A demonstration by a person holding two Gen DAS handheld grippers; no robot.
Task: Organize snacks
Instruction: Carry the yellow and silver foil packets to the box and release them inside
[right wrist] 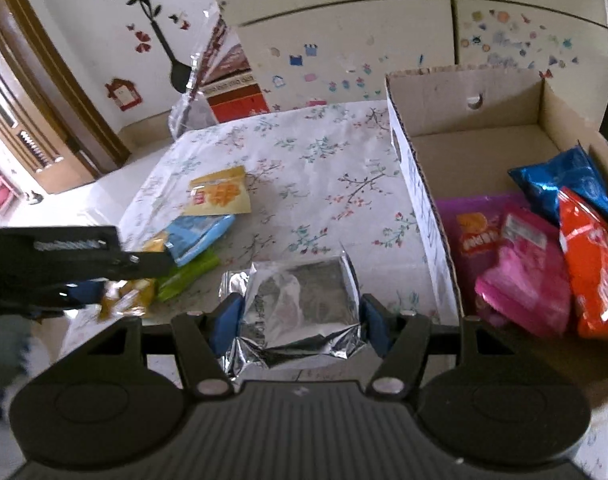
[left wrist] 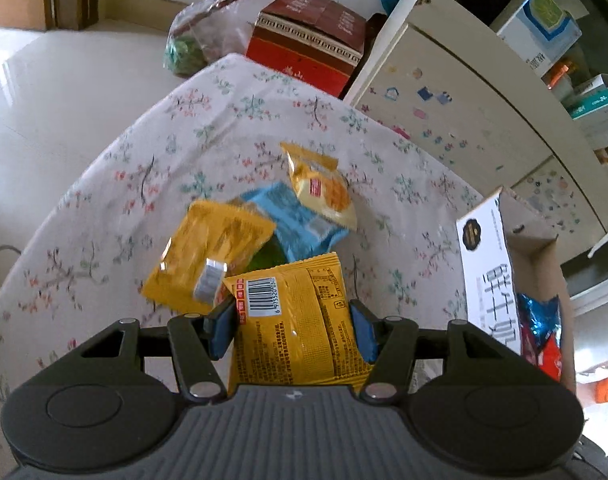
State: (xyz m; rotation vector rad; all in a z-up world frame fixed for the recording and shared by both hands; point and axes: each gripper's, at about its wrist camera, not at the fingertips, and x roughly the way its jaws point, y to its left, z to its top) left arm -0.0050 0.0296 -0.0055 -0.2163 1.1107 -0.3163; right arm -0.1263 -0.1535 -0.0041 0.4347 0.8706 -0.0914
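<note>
The yellow snack packet (left wrist: 296, 320) carries a white barcode label with digits that look like 6 975520 03, the last ones hidden. The white side of the cardboard box (left wrist: 487, 280) shows large dark Chinese characters, the first being 鲜. The print on the other packets and the boxes behind is too blurred to read.

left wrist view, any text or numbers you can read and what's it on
"6 975520 0": partial barcode digits on the yellow packet between the left fingers.
"鲜牛奶": large characters on the white box side.
Packet fine print, the red carton and the shelf boxes: too small or blurred to read.
</note>
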